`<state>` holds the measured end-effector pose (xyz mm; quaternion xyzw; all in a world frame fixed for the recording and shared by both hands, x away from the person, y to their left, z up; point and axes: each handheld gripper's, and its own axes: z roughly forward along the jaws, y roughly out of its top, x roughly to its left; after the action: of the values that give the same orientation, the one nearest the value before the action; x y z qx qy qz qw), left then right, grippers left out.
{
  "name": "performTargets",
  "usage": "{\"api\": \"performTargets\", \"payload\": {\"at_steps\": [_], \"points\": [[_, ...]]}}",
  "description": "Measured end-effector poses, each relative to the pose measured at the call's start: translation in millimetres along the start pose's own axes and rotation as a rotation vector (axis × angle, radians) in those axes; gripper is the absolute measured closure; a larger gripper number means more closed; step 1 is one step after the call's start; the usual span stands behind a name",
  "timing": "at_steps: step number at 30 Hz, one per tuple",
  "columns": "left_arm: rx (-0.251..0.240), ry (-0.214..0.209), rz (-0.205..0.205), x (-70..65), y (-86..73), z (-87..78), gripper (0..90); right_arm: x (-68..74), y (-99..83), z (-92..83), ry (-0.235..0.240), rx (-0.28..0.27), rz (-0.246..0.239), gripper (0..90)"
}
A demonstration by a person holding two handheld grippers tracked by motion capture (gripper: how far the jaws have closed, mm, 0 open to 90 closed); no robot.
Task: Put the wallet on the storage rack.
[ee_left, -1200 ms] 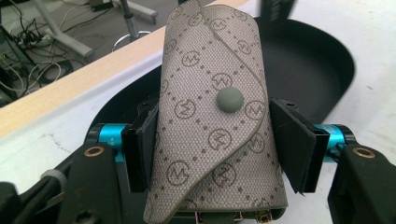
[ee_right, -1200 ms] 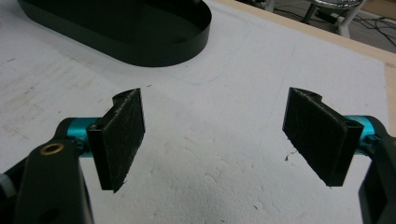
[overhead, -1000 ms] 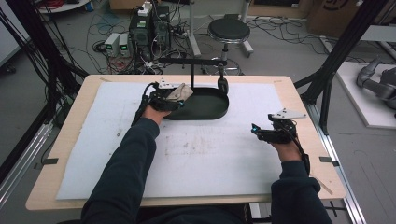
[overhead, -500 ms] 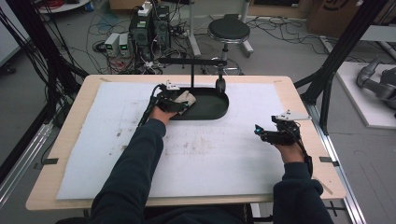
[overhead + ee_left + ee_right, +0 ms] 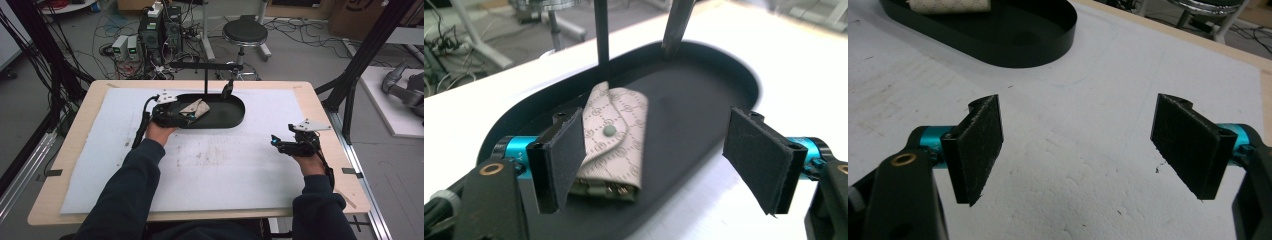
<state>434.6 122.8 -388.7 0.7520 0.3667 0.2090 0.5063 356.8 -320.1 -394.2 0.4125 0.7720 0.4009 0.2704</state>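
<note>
Wallet (image 5: 616, 137) lay in the black oval tray (image 5: 724, 75), toward its left end near the stand's post (image 5: 600, 35). Left gripper (image 5: 664, 155) had just been opening; jaws stood apart, left pad just beside the wallet, not pressing on it. Risk: pulling back carelessly, that pad could snag the flap and drag the wallet. Right gripper (image 5: 1078, 145) hovered over the mat, jaws wide, empty. Wallet: beige, monogram print, snap-fastened flap, folded.
</note>
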Motion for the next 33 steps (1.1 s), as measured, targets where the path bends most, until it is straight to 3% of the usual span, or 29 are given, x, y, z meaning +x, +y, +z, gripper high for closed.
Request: {"api": "performTargets", "payload": {"at_steps": [4,9,14,17,24,33], "points": [[-0.059,-0.001,-0.022,-1.3,-5.7,-30.5,21.6,3.2,-1.2,-0.6,0.022,-0.011,-0.026,21.4],[-0.126,0.02,0.001,-1.5,-20.8,-64.4,22.0,6.7,-1.2,-1.8,0.037,-0.018,-0.044,21.4],[-0.134,0.094,-0.028,2.6,-37.4,-92.5,17.9,8.4,-0.6,-2.7,0.043,-0.026,-0.056,21.3],[-0.148,0.107,-0.02,3.6,-44.0,-105.0,18.1,10.5,0.2,-3.0,0.033,-0.026,-0.061,21.3],[-0.143,0.124,-0.008,7.8,-56.8,-116.6,18.1,10.4,0.7,-5.3,0.0,-0.024,-0.057,21.3],[-0.15,0.123,0.008,4.9,-62.2,-118.9,18.1,12.0,2.0,-5.1,-0.002,-0.03,-0.059,21.3]]}}
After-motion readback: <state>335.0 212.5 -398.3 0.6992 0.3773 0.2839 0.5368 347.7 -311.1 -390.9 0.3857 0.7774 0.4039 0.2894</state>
